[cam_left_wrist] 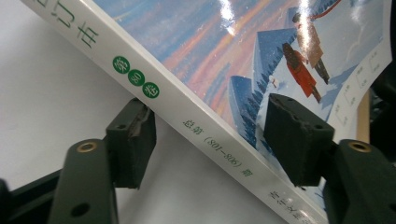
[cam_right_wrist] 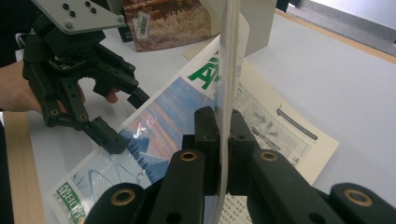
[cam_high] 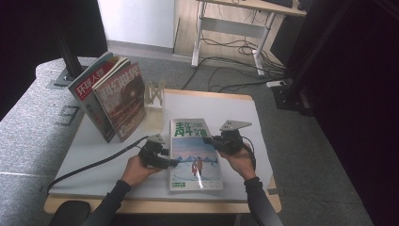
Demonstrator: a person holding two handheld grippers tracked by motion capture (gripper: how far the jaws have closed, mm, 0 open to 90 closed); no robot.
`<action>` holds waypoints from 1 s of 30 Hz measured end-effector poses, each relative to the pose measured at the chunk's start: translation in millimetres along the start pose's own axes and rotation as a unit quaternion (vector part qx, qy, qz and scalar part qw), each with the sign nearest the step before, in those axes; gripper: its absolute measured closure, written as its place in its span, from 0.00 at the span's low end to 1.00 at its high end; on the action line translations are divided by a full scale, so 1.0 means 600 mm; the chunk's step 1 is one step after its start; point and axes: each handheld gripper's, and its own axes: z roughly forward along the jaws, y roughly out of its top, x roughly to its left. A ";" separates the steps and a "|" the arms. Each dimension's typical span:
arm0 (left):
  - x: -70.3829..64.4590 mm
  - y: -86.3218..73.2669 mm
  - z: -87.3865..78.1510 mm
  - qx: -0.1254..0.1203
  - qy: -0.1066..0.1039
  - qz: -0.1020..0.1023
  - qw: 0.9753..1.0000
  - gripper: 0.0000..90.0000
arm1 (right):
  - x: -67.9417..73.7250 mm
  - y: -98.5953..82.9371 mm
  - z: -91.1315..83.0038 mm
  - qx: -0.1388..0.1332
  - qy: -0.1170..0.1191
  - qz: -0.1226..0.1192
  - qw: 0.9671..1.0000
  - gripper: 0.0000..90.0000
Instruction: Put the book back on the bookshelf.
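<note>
right hand-held gripper (cam_right_wrist: 223, 154): clamped on cover (cam_right_wrist: 229, 70) | magazine (cam_high: 194, 155): flat on worktop (cam_high: 94, 141), long axis fore-aft, title far | left hand-held gripper (cam_left_wrist: 210, 140): apart, straddling spine (cam_left_wrist: 196, 116)

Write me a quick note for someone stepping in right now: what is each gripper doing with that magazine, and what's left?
Right gripper: shut on the front cover of the magazine, lifting it at the right edge so the first page shows.
Left gripper: open, jaws astride the spine on the left edge, not clamped.
Magazine: flat on the white table, near the front edge. Two more magazines lean upright at back left.
Done: cover pinched and raised.
Left: probably swing the cover fully over; steady the spine if it slides.
</note>
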 end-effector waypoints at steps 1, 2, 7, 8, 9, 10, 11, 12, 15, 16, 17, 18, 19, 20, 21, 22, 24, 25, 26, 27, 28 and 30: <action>0.001 0.000 0.000 0.000 -0.006 -0.003 1.000 0.44 | -0.001 -0.001 -0.001 -0.002 0.000 0.001 1.000 0.94; 0.001 0.000 0.000 0.000 -0.010 -0.007 1.000 0.46 | -0.002 -0.002 -0.002 -0.003 0.000 0.002 1.000 0.94; -0.001 0.001 -0.001 -0.003 -0.020 -0.009 1.000 0.52 | -0.008 -0.008 -0.009 -0.006 0.001 0.008 1.000 0.93; -0.001 0.001 -0.001 -0.002 -0.023 -0.012 1.000 0.53 | -0.009 -0.009 -0.009 -0.006 0.002 0.010 1.000 0.93; -0.001 0.001 -0.002 -0.002 -0.024 -0.013 1.000 0.54 | -0.009 -0.009 -0.008 -0.004 0.001 0.010 1.000 0.92; -0.002 0.001 -0.002 -0.003 -0.025 -0.012 1.000 0.55 | -0.010 -0.009 -0.007 -0.002 0.001 0.009 1.000 0.92; -0.004 0.001 -0.003 -0.003 -0.024 -0.009 1.000 0.56 | -0.010 -0.009 -0.006 0.000 -0.002 0.008 1.000 0.91; -0.004 0.001 -0.004 -0.003 -0.025 -0.006 1.000 0.57 | -0.010 -0.009 -0.005 0.003 -0.004 0.008 1.000 0.90; -0.009 -0.001 -0.005 -0.001 -0.023 0.005 1.000 0.59 | -0.012 -0.011 -0.001 0.011 -0.010 0.009 1.000 0.88; -0.010 -0.002 -0.005 0.000 -0.022 0.006 1.000 0.60 | -0.013 -0.012 0.001 0.014 -0.012 0.010 1.000 0.88; -0.010 -0.002 -0.005 0.000 -0.023 0.006 1.000 0.60 | -0.014 -0.013 0.002 0.016 -0.012 0.014 1.000 0.87; -0.010 -0.002 -0.005 0.000 -0.023 0.005 1.000 0.60 | -0.015 -0.014 0.004 0.018 -0.011 0.018 1.000 0.85; -0.009 -0.002 -0.005 0.002 -0.025 0.002 1.000 0.61 | -0.017 -0.014 0.005 0.020 -0.011 0.023 0.999 0.84; -0.009 -0.002 -0.005 0.002 -0.025 0.001 1.000 0.61 | -0.019 -0.015 0.006 0.023 -0.011 0.027 0.999 0.84; -0.009 -0.002 -0.005 0.001 -0.027 -0.001 1.000 0.61 | -0.021 -0.016 0.007 0.029 -0.011 0.029 0.999 0.84; -0.009 -0.002 -0.005 0.001 -0.027 -0.001 1.000 0.62 | -0.022 -0.016 0.008 0.034 -0.012 0.033 0.999 0.86; -0.009 -0.002 -0.006 0.001 -0.028 0.000 1.000 0.62 | -0.025 -0.017 0.008 0.042 -0.023 0.035 0.998 0.90; -0.009 -0.002 -0.007 0.000 -0.030 0.001 1.000 0.62 | -0.027 -0.017 0.007 0.043 -0.026 0.037 0.998 0.90; -0.009 -0.002 -0.007 -0.002 -0.031 0.003 1.000 0.63 | -0.028 -0.017 0.007 0.042 -0.025 0.038 0.998 0.91; -0.009 -0.002 -0.008 -0.004 -0.033 0.004 0.999 0.63 | -0.028 -0.018 0.007 0.042 -0.028 0.036 0.998 0.91; -0.008 -0.001 -0.008 -0.006 -0.035 0.005 0.999 0.63 | -0.028 -0.018 0.007 0.042 -0.031 0.034 0.998 0.91; -0.005 0.001 -0.010 -0.010 -0.037 0.005 0.999 0.64 | -0.029 -0.020 0.008 0.038 -0.038 0.032 0.998 0.92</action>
